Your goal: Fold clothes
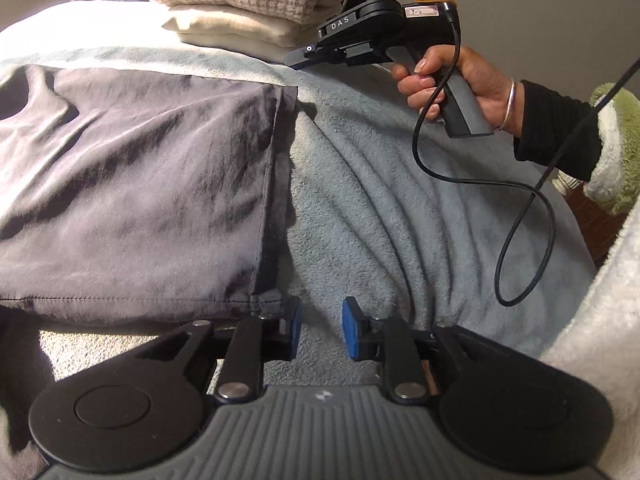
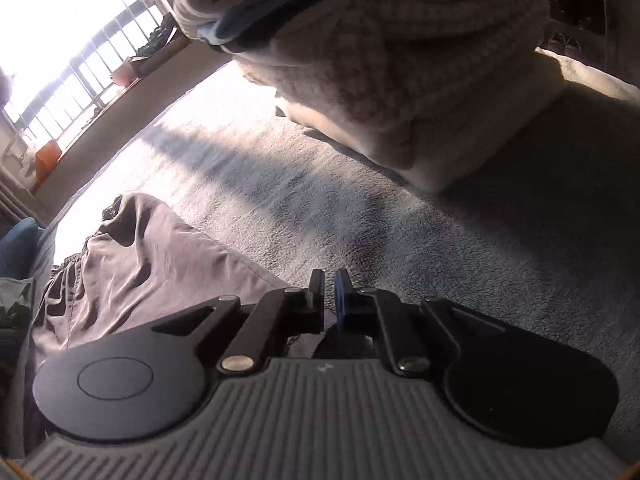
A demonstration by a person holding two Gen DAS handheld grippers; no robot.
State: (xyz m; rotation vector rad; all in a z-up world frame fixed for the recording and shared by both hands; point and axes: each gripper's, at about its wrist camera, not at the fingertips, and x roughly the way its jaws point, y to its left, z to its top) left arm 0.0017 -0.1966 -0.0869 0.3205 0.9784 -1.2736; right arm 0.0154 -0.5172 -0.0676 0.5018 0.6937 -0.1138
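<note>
The grey garment point(image 1: 132, 184) runs off the left wrist view at nine o'clock, its far end unseen. The folded stack point(image 1: 248, 4) is cut off at twelve o'clock. In the right wrist view, glare whites out the window point(image 2: 60, 40) at ten o'clock; items on the sill are too small to tell.

I'm over a blue-grey fleece blanket point(image 1: 380, 184). A dark garment point(image 1: 140, 184) lies flat on it. Beyond the garment sits a stack of folded clothes point(image 1: 248, 8).

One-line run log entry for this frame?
fold clothes | grey shorts flat on blanket | left hand-held gripper open, empty | folded stack behind
</note>
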